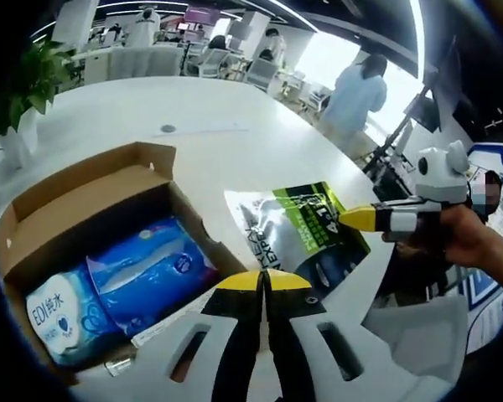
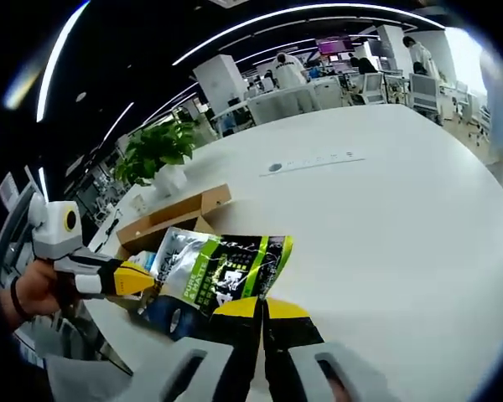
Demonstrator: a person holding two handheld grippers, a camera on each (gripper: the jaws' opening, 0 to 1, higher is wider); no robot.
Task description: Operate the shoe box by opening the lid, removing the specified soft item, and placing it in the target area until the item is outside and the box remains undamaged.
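Note:
An open cardboard shoe box [image 1: 33, 209] sits on the white table with its flaps up; in the right gripper view the box [image 2: 172, 209] lies behind the pouch. Inside lie a blue wipes pack [image 1: 151, 264] and a paler one [image 1: 63, 310]. A green, black and silver soft pouch [image 1: 306, 230] lies flat on the table beside the box. My left gripper [image 1: 264, 280] is shut, its tips at the pouch's near edge. My right gripper [image 2: 262, 306], held by a hand, is shut too, tips touching the pouch [image 2: 222, 272]; whether it pinches it is unclear.
The white table [image 2: 386, 218] stretches wide beyond the pouch. A potted plant [image 2: 155, 146] stands at its far side by the box. A round grommet [image 1: 168, 128] is set in the tabletop. A person in white [image 1: 356, 96] stands past the table's edge, with office chairs behind.

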